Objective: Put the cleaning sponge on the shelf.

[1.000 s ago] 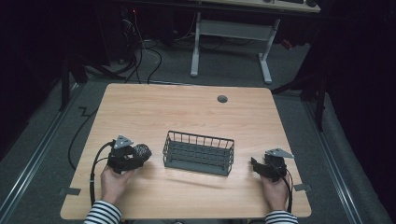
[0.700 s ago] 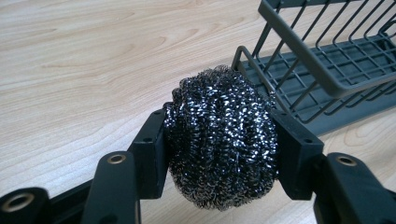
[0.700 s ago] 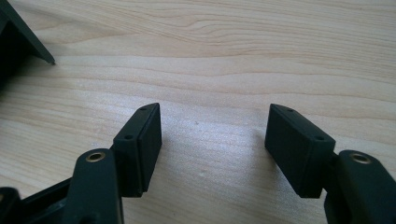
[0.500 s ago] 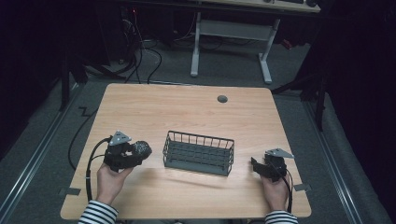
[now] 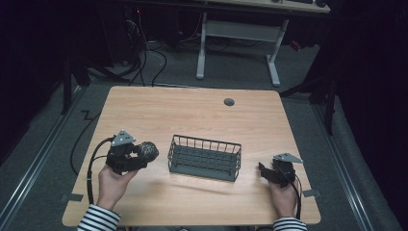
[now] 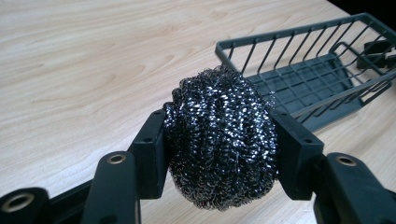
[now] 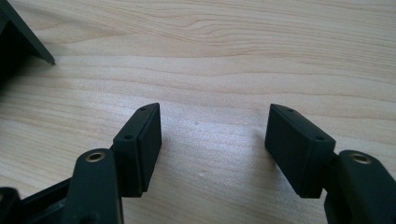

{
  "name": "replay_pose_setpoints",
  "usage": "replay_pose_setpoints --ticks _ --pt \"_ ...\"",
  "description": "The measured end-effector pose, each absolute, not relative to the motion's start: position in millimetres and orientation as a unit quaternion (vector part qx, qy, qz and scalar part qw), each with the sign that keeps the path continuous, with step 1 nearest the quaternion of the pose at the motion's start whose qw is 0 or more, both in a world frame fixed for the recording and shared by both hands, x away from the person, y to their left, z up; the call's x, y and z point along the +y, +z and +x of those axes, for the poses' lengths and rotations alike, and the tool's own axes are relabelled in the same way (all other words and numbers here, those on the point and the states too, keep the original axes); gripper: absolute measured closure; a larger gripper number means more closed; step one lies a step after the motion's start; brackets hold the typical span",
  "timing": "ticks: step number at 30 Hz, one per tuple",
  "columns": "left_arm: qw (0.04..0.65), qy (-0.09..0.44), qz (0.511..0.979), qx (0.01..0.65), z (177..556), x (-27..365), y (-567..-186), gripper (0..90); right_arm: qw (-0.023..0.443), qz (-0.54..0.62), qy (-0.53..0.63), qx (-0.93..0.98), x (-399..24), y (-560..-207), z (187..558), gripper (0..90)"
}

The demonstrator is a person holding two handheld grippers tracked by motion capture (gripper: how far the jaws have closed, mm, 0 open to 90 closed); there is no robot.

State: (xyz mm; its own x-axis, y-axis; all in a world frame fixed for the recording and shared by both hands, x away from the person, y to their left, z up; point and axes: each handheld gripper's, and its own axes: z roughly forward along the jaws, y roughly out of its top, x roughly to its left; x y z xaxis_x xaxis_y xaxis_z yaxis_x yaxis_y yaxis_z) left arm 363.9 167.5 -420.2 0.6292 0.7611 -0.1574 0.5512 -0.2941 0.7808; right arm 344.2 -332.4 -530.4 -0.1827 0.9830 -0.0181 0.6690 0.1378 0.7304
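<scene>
A dark steel-wool scouring ball (image 6: 220, 140) is pinched between the two black jaws of my left gripper (image 6: 219, 140), clear of the wooden table. From above, the same ball (image 5: 148, 151) sticks out of the left gripper (image 5: 144, 153) just left of a dark wire basket (image 5: 204, 157), whose open grid (image 6: 308, 79) lies ahead to the right in the left gripper view. The basket holds nothing. My right gripper (image 5: 263, 172) rests low at the table's right front, jaws wide apart over bare wood (image 7: 212, 140).
The light wooden table (image 5: 192, 115) has a round grommet (image 5: 229, 102) near its far edge. A basket corner (image 7: 18, 42) pokes into the right gripper view at upper left. Cables trail off both grippers toward the near edge. Beyond the table stands a white desk frame (image 5: 238, 33).
My left gripper has risen off the table with the scouring ball held in it. The right gripper and the basket have stayed where they were.
</scene>
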Motion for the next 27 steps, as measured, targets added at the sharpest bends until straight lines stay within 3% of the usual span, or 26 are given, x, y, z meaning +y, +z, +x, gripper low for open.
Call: replay_pose_setpoints --ticks 15,27 --pt "0.446 0.118 0.802 0.380 366.9 148.0 -389.4 44.8 0.260 0.583 0.301 0.708 -332.9 -530.4 344.3 36.4" --pt "0.445 0.103 0.820 0.345 374.1 110.6 -382.8 44.7 0.260 0.583 0.301 0.708 -332.9 -530.4 344.3 36.3"
